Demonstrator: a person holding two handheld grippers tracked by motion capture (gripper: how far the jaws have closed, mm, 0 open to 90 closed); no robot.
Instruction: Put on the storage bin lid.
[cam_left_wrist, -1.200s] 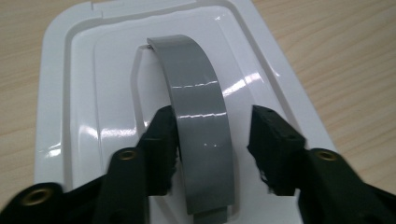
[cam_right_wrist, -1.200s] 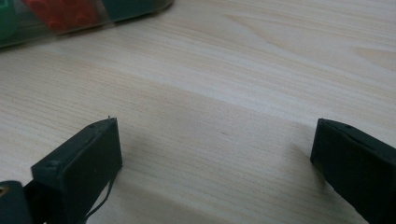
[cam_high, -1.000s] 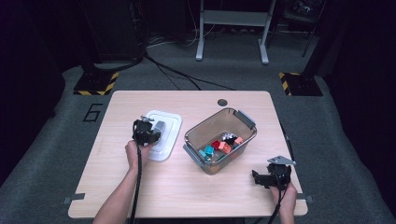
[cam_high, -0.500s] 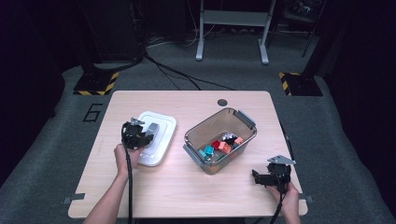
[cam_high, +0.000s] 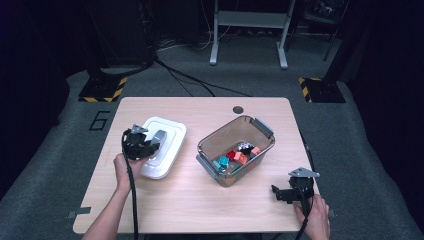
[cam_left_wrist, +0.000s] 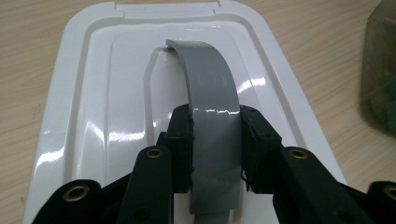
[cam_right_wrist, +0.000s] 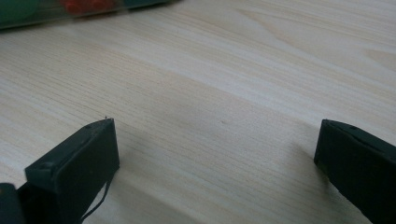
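Now, lid: the white rectangular plastic lid (cam_high: 162, 147) lies on the table just left of the clear bin, apart from it.
Handle: a grey curved plastic handle (cam_left_wrist: 212, 112) arches over the middle of that lid.
Left gripper: the left gripper (cam_left_wrist: 215, 140) has its two black jaws clamped on the sides of the grey handle; from above, the left gripper (cam_high: 145, 145) sits over the lid's near end.
Bin: the clear rectangular plastic bin with grey latches (cam_high: 210, 142) stands uncovered near the table's middle.
Contents: small coloured blocks (cam_high: 236, 156), red, orange, teal and one dark, are heaped at the bin's near right end.
Right gripper: the right gripper (cam_right_wrist: 217, 154) rests low over bare wood to the right of the bin and nearer the person, jaws wide apart with nothing between them.
Surface: a pale wooden table (cam_high: 200, 205) with a round dark hole (cam_high: 238, 109) beyond the bin.
Room: grey carpet (cam_high: 380, 165), a metal stand (cam_high: 247, 30) and yellow-black striped plates (cam_high: 102, 89) lie past the table.
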